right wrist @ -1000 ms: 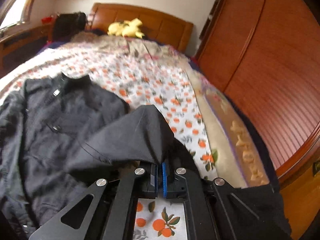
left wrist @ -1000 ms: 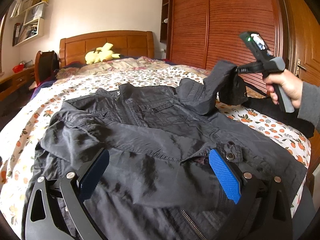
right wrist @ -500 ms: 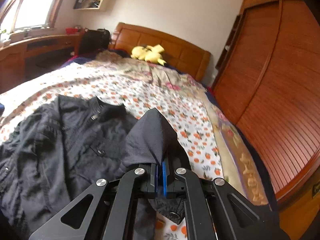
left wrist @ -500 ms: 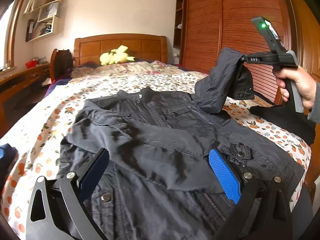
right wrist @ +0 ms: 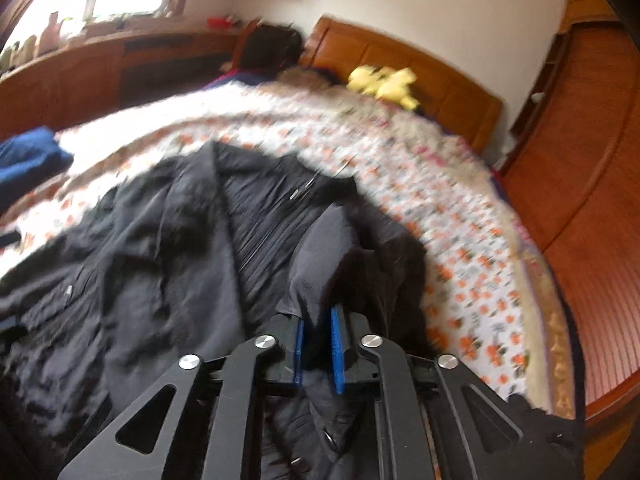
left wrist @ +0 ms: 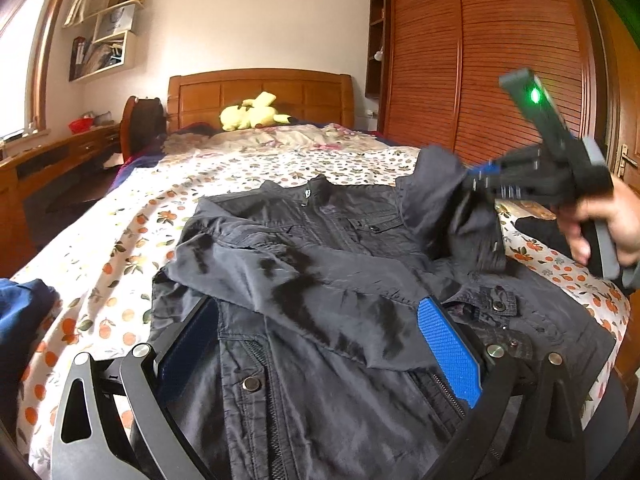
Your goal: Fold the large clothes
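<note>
Left gripper nearest, jaws wide apart, low over the hem of the dark jacket, gripping nothing. Jacket lies spread front-up on the bed, one sleeve folded across its chest. Right gripper above the jacket's far-side shoulder: jaws have just been opening, the other sleeve loose between them. Yellow plush toy beyond the jacket, by the headboard.
</note>
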The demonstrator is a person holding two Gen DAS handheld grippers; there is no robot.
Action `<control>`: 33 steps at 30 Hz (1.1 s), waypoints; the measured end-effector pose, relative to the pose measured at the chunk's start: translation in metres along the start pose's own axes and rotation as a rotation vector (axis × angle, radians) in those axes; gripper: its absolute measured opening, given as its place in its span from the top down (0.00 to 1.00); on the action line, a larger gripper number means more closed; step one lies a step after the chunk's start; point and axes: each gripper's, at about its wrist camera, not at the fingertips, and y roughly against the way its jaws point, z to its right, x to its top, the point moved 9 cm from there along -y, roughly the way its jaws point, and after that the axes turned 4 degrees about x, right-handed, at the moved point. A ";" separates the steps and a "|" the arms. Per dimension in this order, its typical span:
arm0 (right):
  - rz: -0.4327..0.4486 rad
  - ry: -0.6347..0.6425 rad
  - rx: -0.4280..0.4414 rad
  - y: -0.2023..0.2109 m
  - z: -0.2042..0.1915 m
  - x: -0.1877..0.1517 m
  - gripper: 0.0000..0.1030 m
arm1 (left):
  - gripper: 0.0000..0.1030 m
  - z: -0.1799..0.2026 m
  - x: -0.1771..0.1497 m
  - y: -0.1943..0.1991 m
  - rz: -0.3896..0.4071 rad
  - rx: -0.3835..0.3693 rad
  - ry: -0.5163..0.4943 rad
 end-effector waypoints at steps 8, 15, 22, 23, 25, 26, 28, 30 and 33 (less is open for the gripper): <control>-0.018 0.003 0.100 0.001 -0.042 -0.029 0.60 | 0.02 -0.008 -0.002 -0.003 -0.014 0.013 0.014; 0.025 -0.066 0.100 0.019 -0.024 -0.029 0.59 | 0.02 -0.011 -0.003 -0.003 -0.016 0.016 0.022; 0.057 -0.185 0.025 0.029 0.027 -0.034 0.48 | 0.02 -0.008 -0.002 -0.004 -0.016 0.003 0.021; 0.059 -0.203 0.015 0.029 0.035 -0.036 0.47 | 0.02 -0.007 -0.002 -0.004 -0.015 0.001 0.020; 0.063 -0.240 0.000 0.030 0.048 -0.041 0.42 | 0.02 -0.005 -0.001 -0.005 -0.014 -0.004 0.023; 0.062 -0.251 -0.006 0.029 0.053 -0.042 0.40 | 0.02 -0.005 -0.001 -0.005 -0.014 -0.006 0.023; 0.058 -0.261 -0.011 0.027 0.057 -0.045 0.40 | 0.02 -0.003 -0.001 -0.006 -0.017 -0.007 0.021; 0.041 -0.290 -0.016 0.019 0.067 -0.053 0.40 | 0.02 -0.001 -0.003 -0.008 -0.020 -0.006 0.018; 0.007 -0.331 0.002 0.004 0.074 -0.064 0.40 | 0.02 0.001 -0.005 -0.010 -0.028 -0.003 0.009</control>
